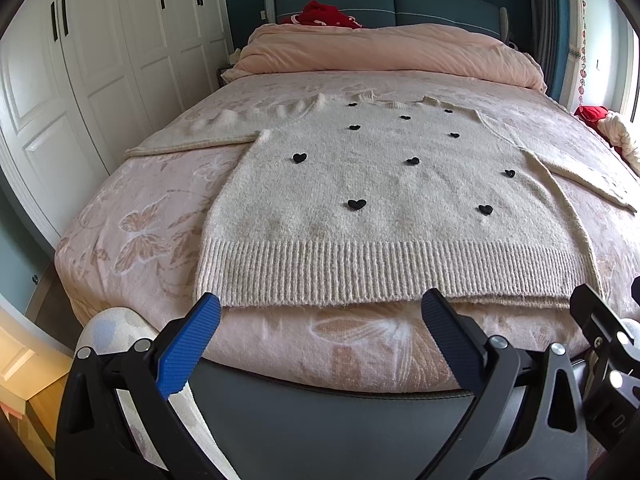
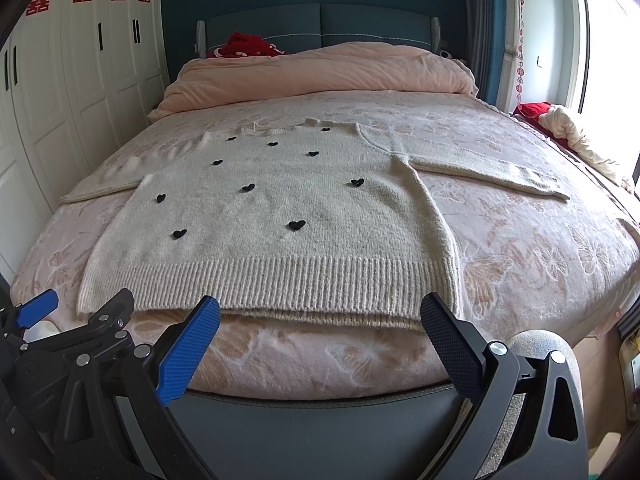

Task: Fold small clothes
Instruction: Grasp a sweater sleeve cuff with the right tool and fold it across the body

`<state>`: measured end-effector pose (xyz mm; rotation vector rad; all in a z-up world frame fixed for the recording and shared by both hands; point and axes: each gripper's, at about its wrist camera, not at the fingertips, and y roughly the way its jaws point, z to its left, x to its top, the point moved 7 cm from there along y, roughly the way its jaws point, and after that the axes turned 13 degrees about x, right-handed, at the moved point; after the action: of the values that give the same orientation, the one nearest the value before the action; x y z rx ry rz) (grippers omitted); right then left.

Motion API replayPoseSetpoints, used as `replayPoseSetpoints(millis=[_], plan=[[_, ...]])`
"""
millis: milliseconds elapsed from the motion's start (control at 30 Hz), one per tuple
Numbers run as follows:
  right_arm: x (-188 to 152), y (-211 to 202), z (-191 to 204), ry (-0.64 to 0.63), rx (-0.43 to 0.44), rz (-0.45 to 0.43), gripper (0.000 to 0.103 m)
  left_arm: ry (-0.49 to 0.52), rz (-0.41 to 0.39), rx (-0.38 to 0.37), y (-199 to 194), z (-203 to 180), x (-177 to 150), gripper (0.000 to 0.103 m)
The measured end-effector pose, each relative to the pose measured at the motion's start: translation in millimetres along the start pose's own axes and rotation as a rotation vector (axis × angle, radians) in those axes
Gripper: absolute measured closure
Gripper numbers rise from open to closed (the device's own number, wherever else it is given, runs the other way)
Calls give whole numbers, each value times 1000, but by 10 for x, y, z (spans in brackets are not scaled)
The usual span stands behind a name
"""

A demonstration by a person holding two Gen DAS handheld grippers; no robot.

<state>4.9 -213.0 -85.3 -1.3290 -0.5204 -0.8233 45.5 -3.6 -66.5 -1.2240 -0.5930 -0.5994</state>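
a sweater point(image 1: 384, 208) lies flat on a bed point(image 1: 132, 200), its hem toward the foot edge and its neck toward the headboard point(image 1: 384, 4), with one sleeve point(image 1: 192, 136) stretched out to the left and the other sleeve point(image 2: 492, 170) out to the right. behind the sweater a bunched duvet point(image 1: 384, 52) lies across the bed's head end, and a garment point(image 1: 320, 14) rests between duvet and headboard. a wardrobe point(image 1: 100, 60) stands along the bed's left side. more bundled cloth point(image 2: 568, 136) sits off the bed's right side. before the foot edge, the left gripper point(image 1: 320, 312) hangs just short of the hem's left part, and the right gripper point(image 2: 320, 312) beside it, short of the hem's right part, both with fingers spread wide.
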Motion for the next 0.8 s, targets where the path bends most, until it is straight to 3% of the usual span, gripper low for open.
replayPoseSetpoints(millis=[167, 300, 467, 600, 700, 800], plan=[[-38, 59, -229, 35, 30, 6, 5, -27, 45, -36, 106, 96, -39, 5], [223, 101, -858, 123, -10, -24, 5, -39, 47, -9, 215, 236, 66, 5], [836, 150, -2373, 304, -173, -101, 5, 1, 34, 37, 336, 277, 275, 5], [1217, 318, -3637, 425, -337, -108, 5, 13, 27, 82, 446, 219, 491, 5], [1333, 530, -4447, 517, -432, -101, 5, 7, 40, 104, 527, 132, 615, 5], [1211, 842, -5060, 704, -421, -59, 6, 7, 71, 110, 607, 45, 670, 5]])
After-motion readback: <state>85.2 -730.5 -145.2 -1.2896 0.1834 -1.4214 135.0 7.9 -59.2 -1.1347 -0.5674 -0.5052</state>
